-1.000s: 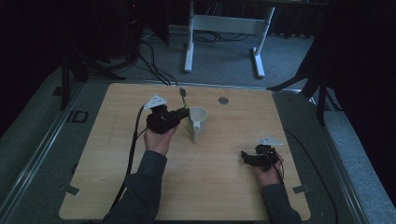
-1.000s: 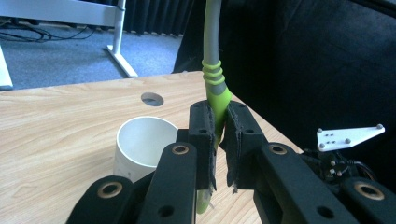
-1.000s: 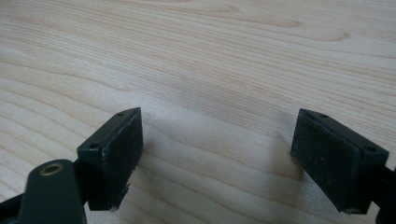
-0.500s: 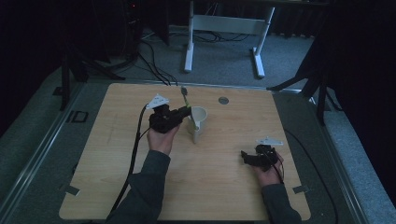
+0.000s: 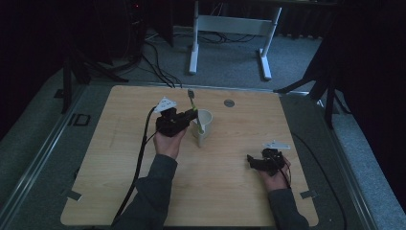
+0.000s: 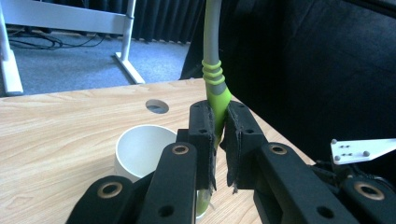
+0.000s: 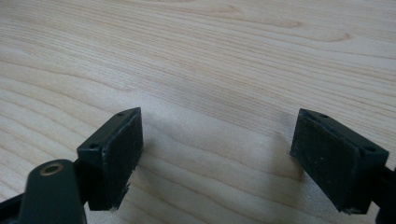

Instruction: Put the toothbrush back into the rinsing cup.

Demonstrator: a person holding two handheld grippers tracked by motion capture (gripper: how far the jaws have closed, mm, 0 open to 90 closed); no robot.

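Toothbrush (image 6: 215, 93) upright over white cup (image 5: 204, 125) mid-bench (image 5: 115, 191), green handle clamped in your left gripper (image 6: 218, 140) jaws. Your right gripper (image 7: 219, 158) rests low near bench's right edge, jaws wide apart, holding nothing.

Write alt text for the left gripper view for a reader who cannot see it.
The left gripper is shut on the green part of a grey-and-green utensil handle that rises out of the top of the picture. Just behind and left of the jaws a white cup stands on a wooden table with a round hole.
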